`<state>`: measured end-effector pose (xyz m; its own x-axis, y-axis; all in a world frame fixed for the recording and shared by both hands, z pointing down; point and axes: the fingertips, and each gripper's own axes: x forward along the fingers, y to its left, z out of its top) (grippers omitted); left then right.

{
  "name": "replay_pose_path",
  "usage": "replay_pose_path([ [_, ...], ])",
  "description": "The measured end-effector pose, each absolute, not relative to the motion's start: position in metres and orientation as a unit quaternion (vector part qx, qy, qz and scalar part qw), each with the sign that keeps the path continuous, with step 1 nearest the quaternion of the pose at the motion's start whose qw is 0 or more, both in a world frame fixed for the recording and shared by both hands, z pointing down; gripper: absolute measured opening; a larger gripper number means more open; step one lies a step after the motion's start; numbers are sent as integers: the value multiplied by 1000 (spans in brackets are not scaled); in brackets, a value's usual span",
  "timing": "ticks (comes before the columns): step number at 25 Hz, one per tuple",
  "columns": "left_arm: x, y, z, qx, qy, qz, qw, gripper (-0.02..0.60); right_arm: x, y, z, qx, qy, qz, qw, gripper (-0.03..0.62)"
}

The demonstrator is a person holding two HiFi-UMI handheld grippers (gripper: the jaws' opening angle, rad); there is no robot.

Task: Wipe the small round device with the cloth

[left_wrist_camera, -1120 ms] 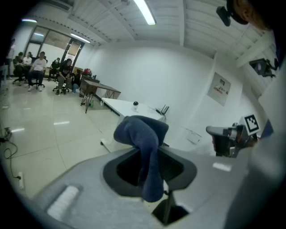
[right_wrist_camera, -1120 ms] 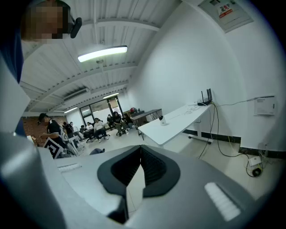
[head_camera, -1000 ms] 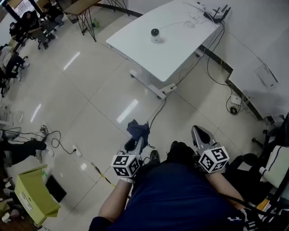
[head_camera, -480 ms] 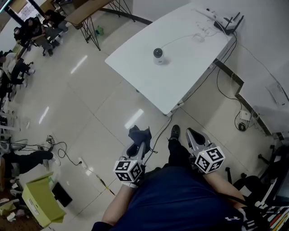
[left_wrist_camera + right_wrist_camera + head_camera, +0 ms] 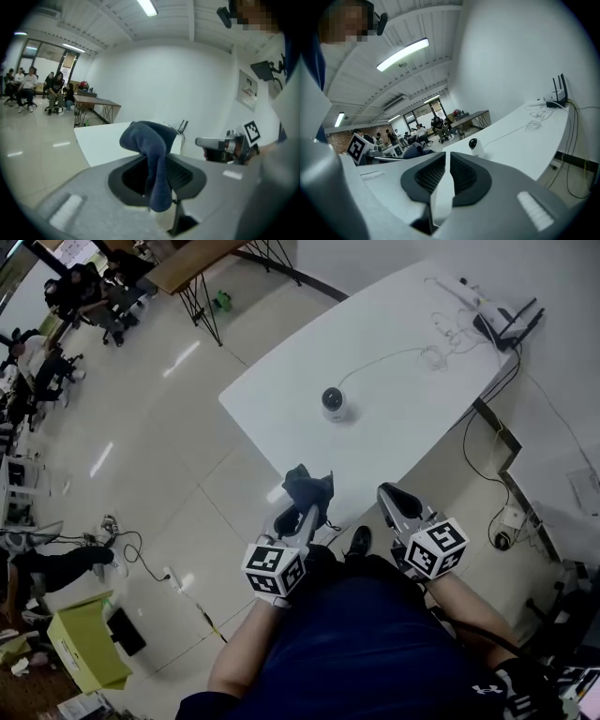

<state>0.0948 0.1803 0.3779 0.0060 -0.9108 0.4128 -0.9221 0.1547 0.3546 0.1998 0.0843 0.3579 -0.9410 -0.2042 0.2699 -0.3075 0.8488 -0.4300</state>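
Left hand-held gripper (image 5: pixel 296 514) is clamped on a crumpled dark blue cloth (image 5: pixel 309 488), which bunches past the jaws at the near corner of the white counter (image 5: pixel 272 399). Right hand-held gripper (image 5: pixel 394 497) is alongside, jaws all but closed, nothing between them. The small round white device with a dark head (image 5: pixel 334 402) stands mid-counter, apart from the cloth. Its thin white cable (image 5: pixel 386 354) runs toward the black router (image 5: pixel 506 320) at the far end.
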Motion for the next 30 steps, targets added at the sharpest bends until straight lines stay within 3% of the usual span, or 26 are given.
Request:
replay_pose_path([
  [6,82,128,378,692,-664,9,284,94,142,74,352,53,-946,307,90,197],
  [11,87,100,363,781,-527,-86,324,94,92,69,354,10,-909,412,61,346],
  [14,84,96,351,820,-418,-158,359,91,70,69,362,-3,-877,478,50,352],
  [16,77,100,344,831,-341,-204,388,92,59,73,359,-29,-852,522,23,250],
  [18,70,103,338,834,-276,-239,414,94,52,78,354,-47,-842,538,5,192],
  [20,59,100,345,825,-249,-265,433,100,45,73,358,-28,-846,532,5,157],
  [22,46,92,367,806,-273,-269,450,167,43,57,369,32,-854,520,9,133],
  [24,31,81,399,797,-349,-220,442,253,50,28,383,120,-860,496,17,130],
  [25,21,74,414,794,-401,-173,423,251,56,11,391,164,-866,471,31,127],
  [30,-24,34,436,766,-560,-7,314,147,55,-49,413,252,-922,244,164,129],
])
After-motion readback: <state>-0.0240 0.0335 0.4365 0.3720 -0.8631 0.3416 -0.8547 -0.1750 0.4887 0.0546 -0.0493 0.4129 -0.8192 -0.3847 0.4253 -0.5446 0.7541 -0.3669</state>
